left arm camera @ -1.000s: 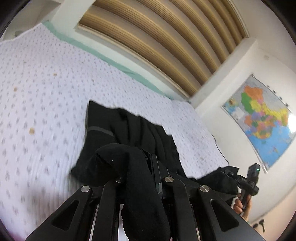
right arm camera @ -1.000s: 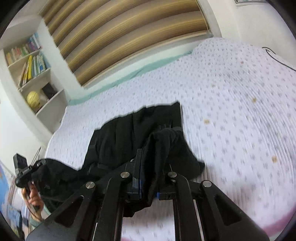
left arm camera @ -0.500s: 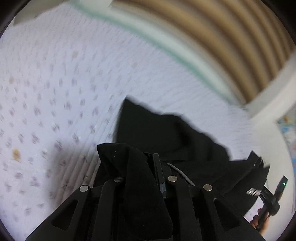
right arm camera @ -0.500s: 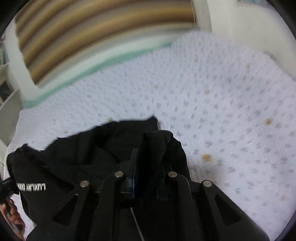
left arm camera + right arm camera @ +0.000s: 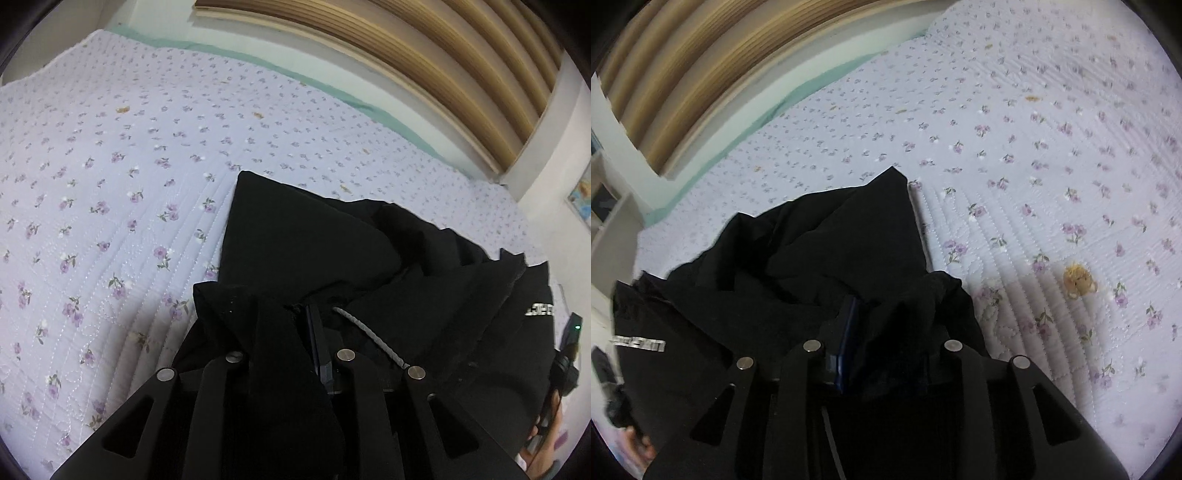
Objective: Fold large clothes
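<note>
- Two hand-held grippers reach over a black garment (image 5: pixel 332 258) lying on the floral bedspread (image 5: pixel 110 184).
- Left gripper (image 5: pixel 295 332) has black cloth bunched between its fingers, pinched tight.
- Right gripper (image 5: pixel 886 321) is opening its jaws; a fold of cloth drapes between them, and whether the pads press it cannot be told.
- A grey drawcord (image 5: pixel 369 336) lies on the fabric.
</note>
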`<state>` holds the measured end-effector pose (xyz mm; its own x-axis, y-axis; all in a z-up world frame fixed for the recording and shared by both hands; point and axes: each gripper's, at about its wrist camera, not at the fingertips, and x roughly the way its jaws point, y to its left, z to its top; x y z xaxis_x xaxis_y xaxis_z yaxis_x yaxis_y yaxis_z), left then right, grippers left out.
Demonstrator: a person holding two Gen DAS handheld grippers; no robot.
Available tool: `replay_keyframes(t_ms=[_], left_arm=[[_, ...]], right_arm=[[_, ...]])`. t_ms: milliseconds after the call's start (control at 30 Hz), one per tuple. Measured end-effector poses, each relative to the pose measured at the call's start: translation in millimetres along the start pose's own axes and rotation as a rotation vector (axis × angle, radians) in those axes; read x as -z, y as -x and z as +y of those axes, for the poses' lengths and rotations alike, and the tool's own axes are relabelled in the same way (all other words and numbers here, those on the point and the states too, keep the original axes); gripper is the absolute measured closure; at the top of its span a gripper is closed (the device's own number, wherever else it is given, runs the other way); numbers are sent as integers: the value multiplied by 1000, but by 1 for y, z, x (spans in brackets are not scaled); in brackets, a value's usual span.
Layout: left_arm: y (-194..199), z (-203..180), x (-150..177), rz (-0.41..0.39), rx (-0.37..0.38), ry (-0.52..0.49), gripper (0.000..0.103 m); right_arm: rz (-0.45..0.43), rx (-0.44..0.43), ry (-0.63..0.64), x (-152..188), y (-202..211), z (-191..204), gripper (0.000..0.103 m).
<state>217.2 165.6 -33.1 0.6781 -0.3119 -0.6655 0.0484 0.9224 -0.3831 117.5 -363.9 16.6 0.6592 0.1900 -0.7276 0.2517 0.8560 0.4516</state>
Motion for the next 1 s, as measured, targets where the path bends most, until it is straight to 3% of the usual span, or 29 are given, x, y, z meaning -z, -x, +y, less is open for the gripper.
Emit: replay_keyframes(t_ms=[133, 167, 233, 267, 300, 367, 433, 500, 700, 867, 1000], left_arm=[[33, -5, 2, -13, 63, -78, 80], [53, -6, 4, -33, 101, -110, 72], [86, -6, 7, -62, 181, -132, 50], [106, -2, 8, -79, 233, -123, 33], [126, 1, 9, -113, 267, -112, 24], [158, 3, 7, -197, 309, -109, 23], [171, 0, 3, -203, 256, -137, 23], [166, -4, -1, -176, 174, -177, 23], [99, 10, -20, -46, 1, -192, 23], [52, 23, -49, 32, 79, -166, 23], [22, 30, -66, 131, 207, -92, 23]], right_arm=[[19, -158, -61, 3, 38, -18, 49], [-4, -226, -67, 6, 59, -25, 43], [-59, -287, -48, 14, 90, -28, 16], [-78, -284, -25, 17, 101, -27, 13], [-92, -270, 6, 21, 112, -21, 13], [-89, -193, 121, 28, 124, -10, 13], [-81, -110, 194, 32, 124, 0, 13], [-82, -45, 256, 34, 118, 10, 13], [-83, -64, 269, 17, 90, 6, 13], [-54, -70, 322, -19, 62, 7, 13], [27, -108, 298, -51, 33, -2, 13]])
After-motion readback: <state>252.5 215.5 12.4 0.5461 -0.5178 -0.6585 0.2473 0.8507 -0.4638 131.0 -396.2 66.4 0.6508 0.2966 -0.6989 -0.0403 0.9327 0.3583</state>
